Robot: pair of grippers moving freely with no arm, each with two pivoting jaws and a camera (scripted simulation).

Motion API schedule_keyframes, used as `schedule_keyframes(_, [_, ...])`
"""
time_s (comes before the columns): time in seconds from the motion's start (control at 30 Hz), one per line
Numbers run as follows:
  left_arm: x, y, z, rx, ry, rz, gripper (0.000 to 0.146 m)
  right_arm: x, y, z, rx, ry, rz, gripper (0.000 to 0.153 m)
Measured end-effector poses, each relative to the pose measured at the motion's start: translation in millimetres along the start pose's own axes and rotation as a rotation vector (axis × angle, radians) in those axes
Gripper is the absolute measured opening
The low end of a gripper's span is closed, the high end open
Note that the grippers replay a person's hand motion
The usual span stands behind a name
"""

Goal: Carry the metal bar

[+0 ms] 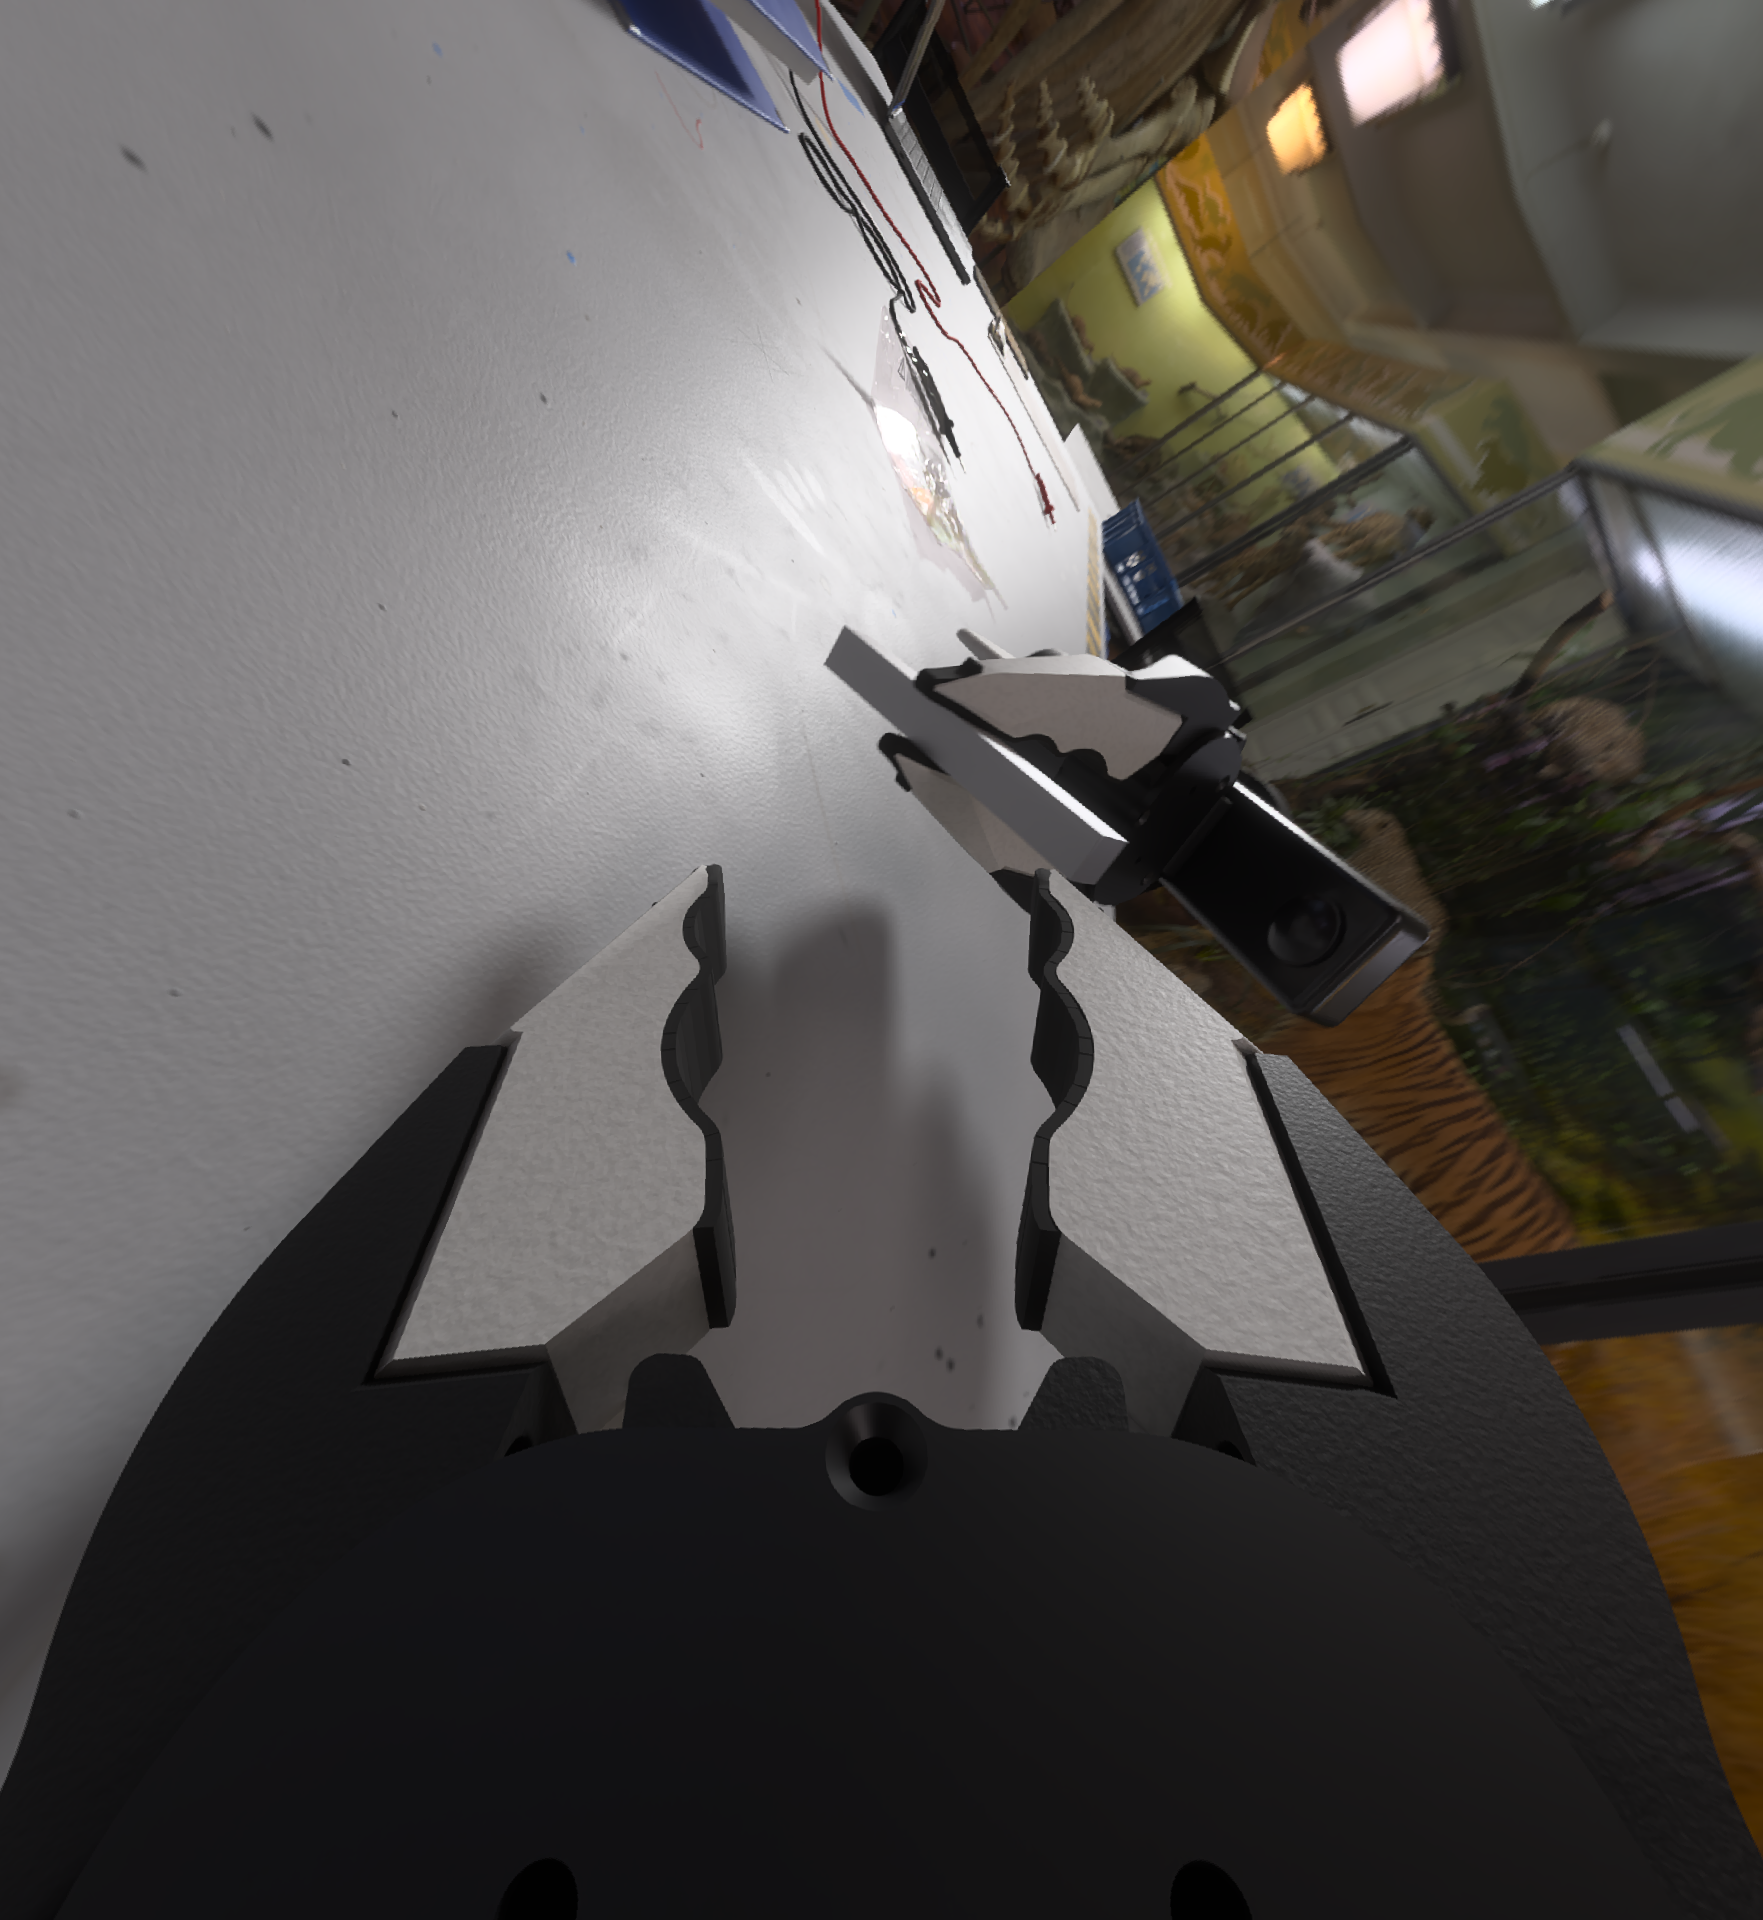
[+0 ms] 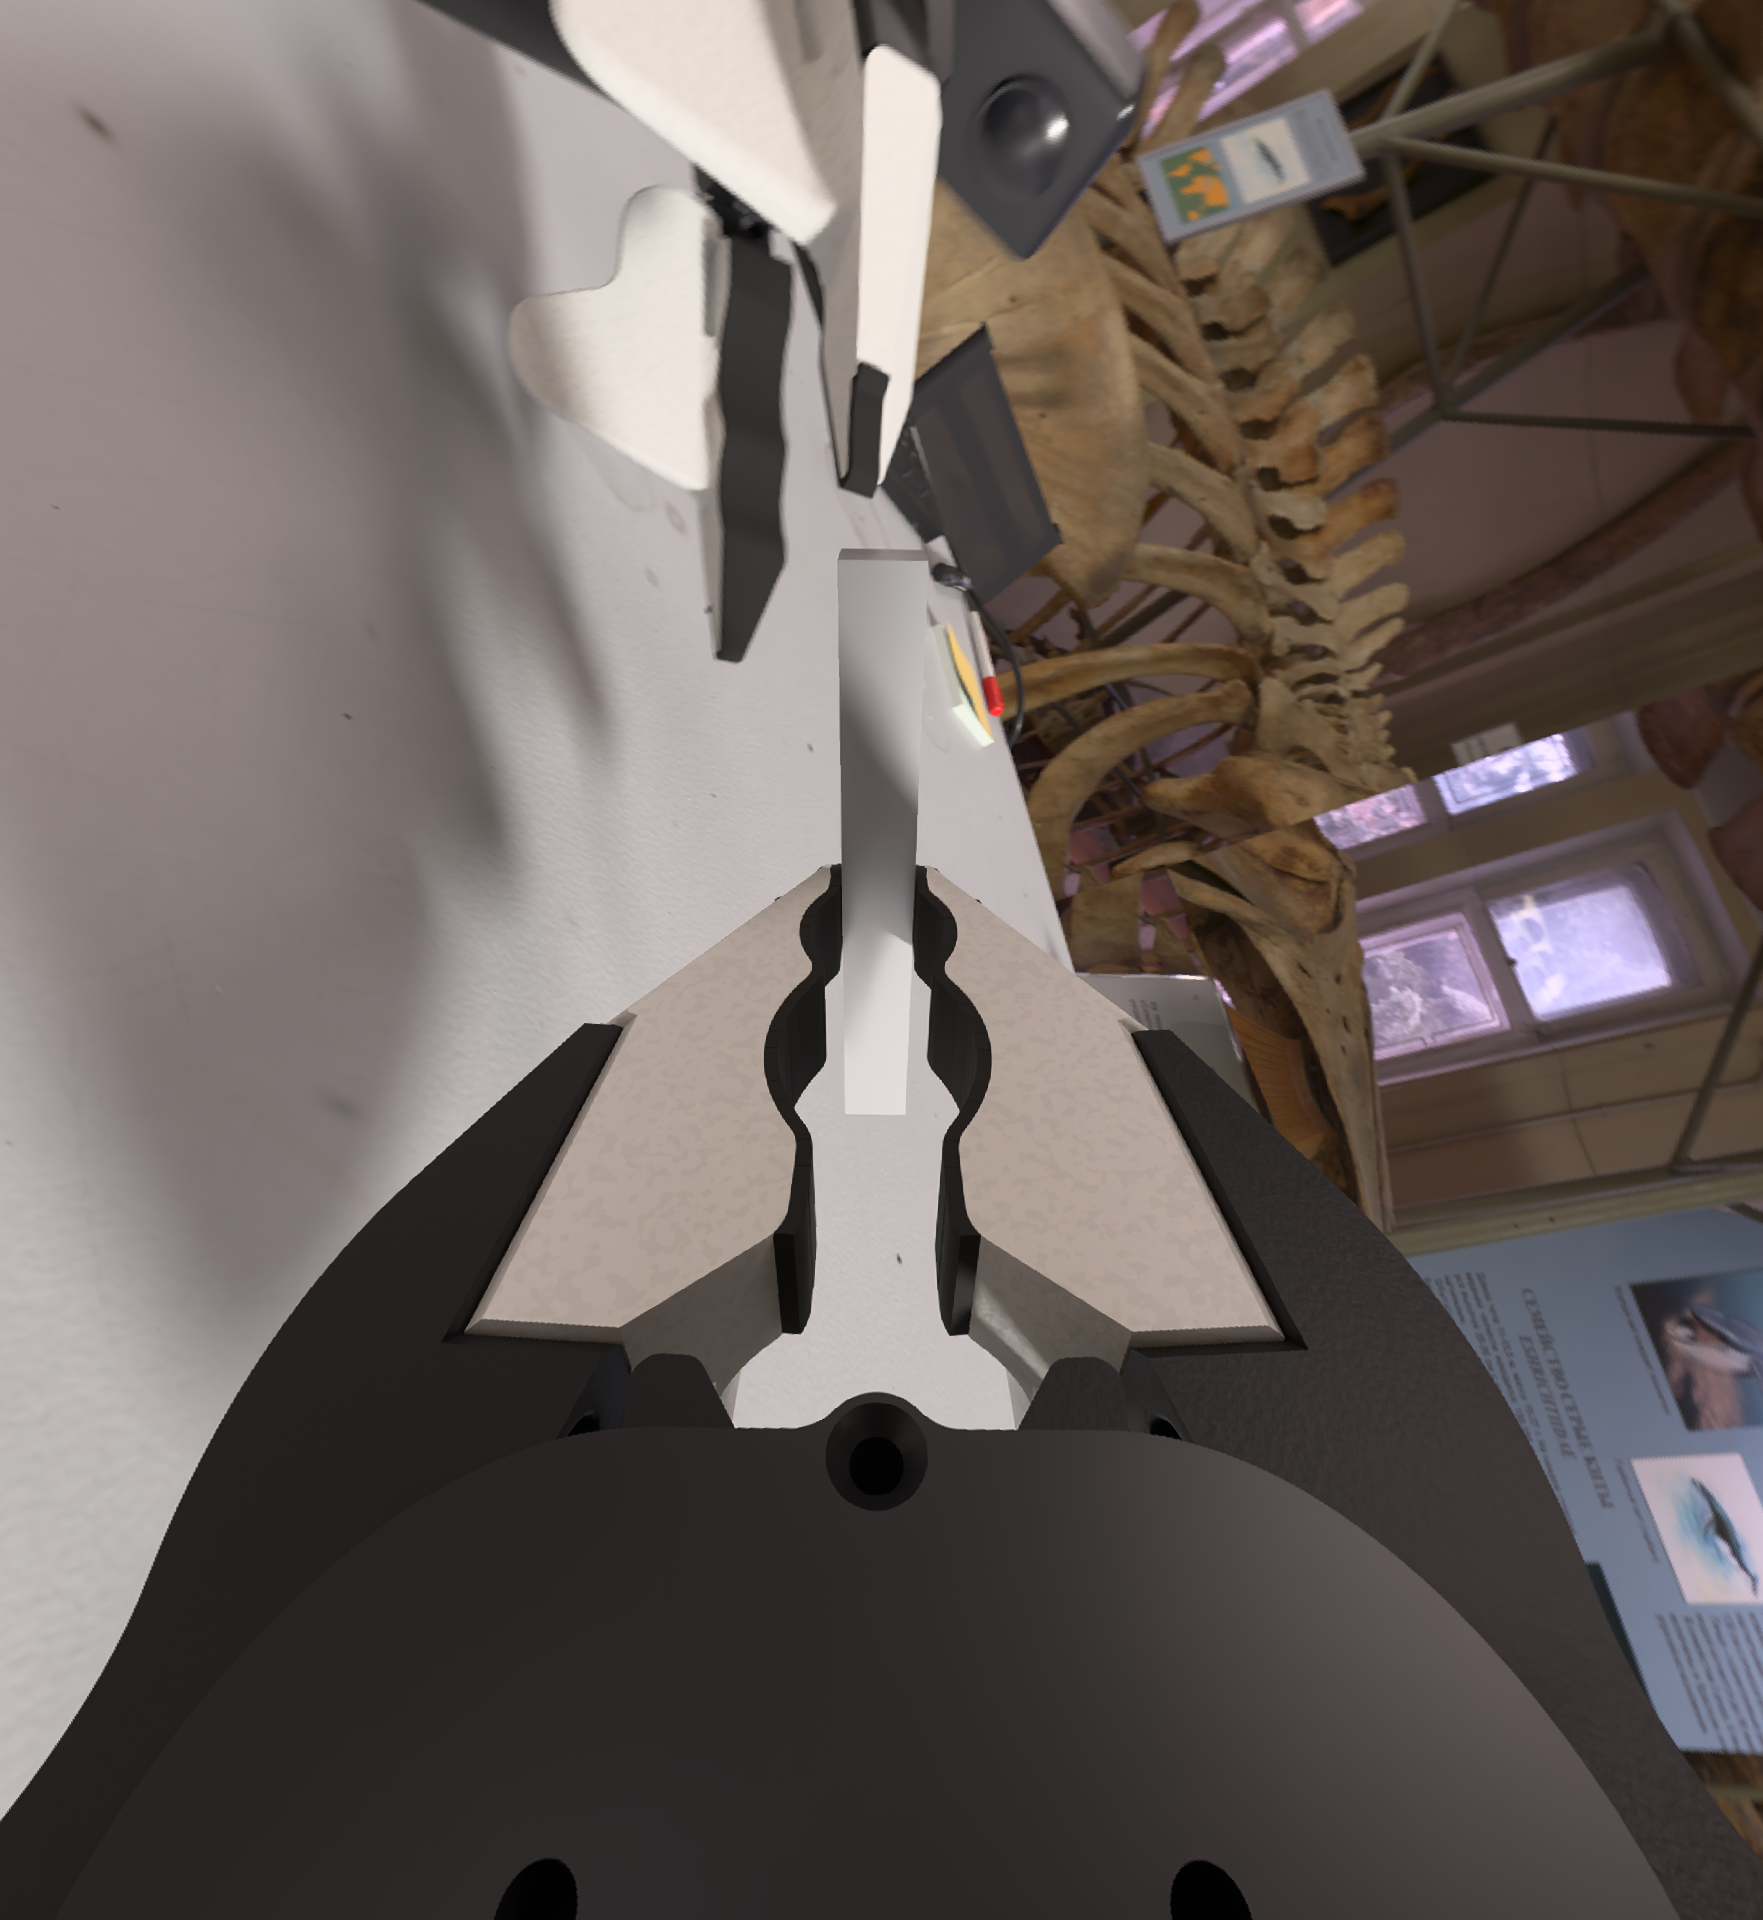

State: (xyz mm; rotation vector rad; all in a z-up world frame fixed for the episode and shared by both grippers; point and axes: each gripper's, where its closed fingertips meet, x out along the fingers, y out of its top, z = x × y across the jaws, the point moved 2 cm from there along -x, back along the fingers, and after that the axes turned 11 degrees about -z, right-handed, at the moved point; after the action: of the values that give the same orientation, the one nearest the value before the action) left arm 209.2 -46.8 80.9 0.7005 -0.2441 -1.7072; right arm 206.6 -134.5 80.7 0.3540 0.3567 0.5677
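Note:
The metal bar (image 2: 879, 727) is a straight grey strip. My right gripper (image 2: 879, 883) is shut on it near one end, and the rest sticks out forward past the fingertips. In the left wrist view the bar (image 1: 1064, 812) lies slanted over the white table (image 1: 337, 520) near its right edge, clamped in the right gripper (image 1: 908, 717). My left gripper (image 1: 877, 883) is open and empty, just short of the bar's near end. It shows in the right wrist view (image 2: 804, 566) beside the bar's far end, jaws apart. I cannot tell if the bar touches the table.
Red and black cables (image 1: 898, 270) and a clear bag of small parts (image 1: 918, 457) lie farther along the table. A blue box (image 1: 1131, 566) stands at the table's edge. A sticky-note pad (image 2: 965, 681) and a dark device (image 2: 970, 457) lie past the bar.

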Motion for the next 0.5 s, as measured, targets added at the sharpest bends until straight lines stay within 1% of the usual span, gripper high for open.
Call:
schedule_keyframes(0.13, [-15.6,-3.7,3.3,0.127,0.052,0.008,0.057,12.7,10.7,-13.7,-0.072,0.082,-0.019,0.012])
schedule_keyframes(0.23, [-36.1,-1.9,-7.7,0.233,0.176,0.007,0.059,21.1,12.6,-22.5,-0.119,0.158,-0.06,0.012])
schedule_keyframes(0.37, [-71.3,14.3,-33.1,0.368,0.367,0.038,0.072,29.8,7.5,-24.4,-0.145,0.186,-0.112,0.012])
schedule_keyframes(0.43, [-82.4,21.8,-45.8,0.424,0.436,0.044,0.083,34.2,3.6,-23.0,-0.15,0.185,-0.14,0.012])
schedule_keyframes(0.5, [-88.8,31.5,-54.4,0.477,0.482,0.071,0.09,37.9,3.0,-21.8,-0.145,0.188,-0.146,0.012])
